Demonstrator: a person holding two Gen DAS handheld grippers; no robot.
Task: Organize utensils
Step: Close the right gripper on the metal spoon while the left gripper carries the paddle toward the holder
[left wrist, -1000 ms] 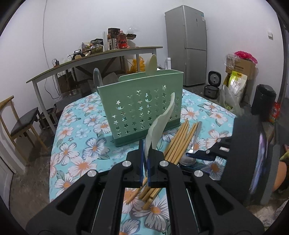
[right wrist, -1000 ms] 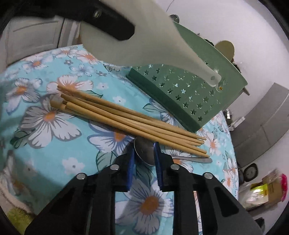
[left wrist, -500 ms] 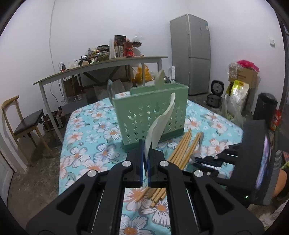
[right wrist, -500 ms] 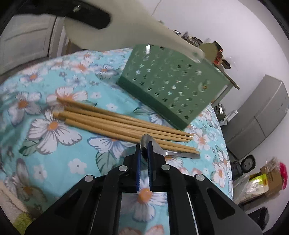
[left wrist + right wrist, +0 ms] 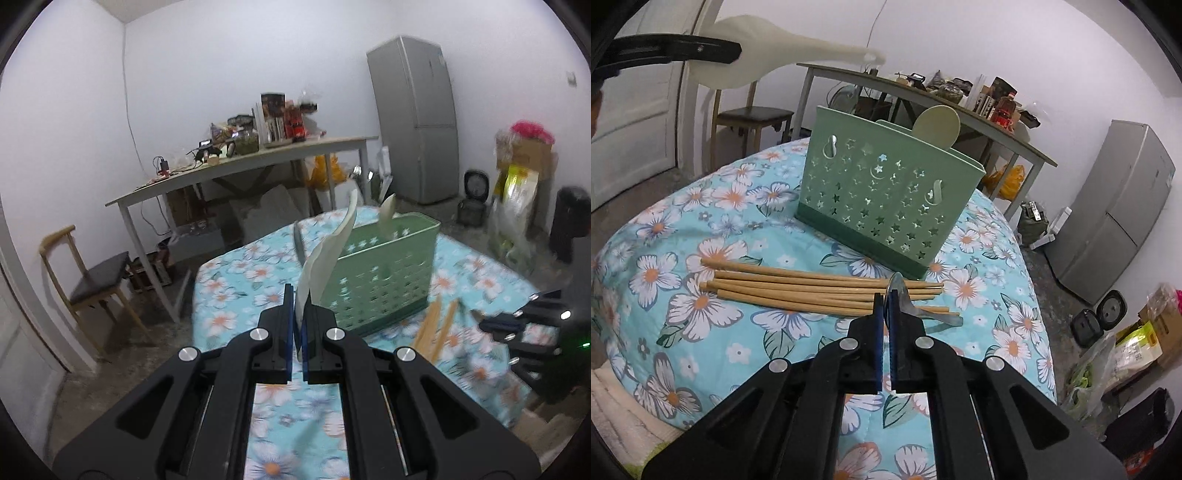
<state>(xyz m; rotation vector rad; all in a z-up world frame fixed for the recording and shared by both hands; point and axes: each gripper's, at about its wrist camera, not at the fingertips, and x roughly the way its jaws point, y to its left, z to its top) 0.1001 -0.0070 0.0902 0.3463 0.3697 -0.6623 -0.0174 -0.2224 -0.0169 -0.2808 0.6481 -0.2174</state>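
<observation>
A green perforated utensil holder (image 5: pixel 886 206) (image 5: pixel 388 269) stands on the round table with a floral cloth (image 5: pixel 701 229). A pale spatula head (image 5: pixel 936 125) and a metal utensil stick up out of the holder. My left gripper (image 5: pixel 298 295) is shut on a white rice paddle (image 5: pixel 328 251) (image 5: pixel 768 62), held in the air short of the holder. My right gripper (image 5: pixel 885 299) is shut on the bowl of a metal spoon (image 5: pixel 908 306), lifted above several wooden chopsticks (image 5: pixel 798 286) that lie in front of the holder.
A long side table (image 5: pixel 258 158) loaded with clutter stands behind, with a wooden chair (image 5: pixel 96 280) at its left. A grey fridge (image 5: pixel 417 118), a rice cooker (image 5: pixel 472 206), bags and a black bin (image 5: pixel 569 221) line the right wall.
The right jaws closed on the spoon's bowl and lifted it off the cloth. Both grippers rose; the left carried the rice paddle up and the holder now sits lower and further right in its view.
</observation>
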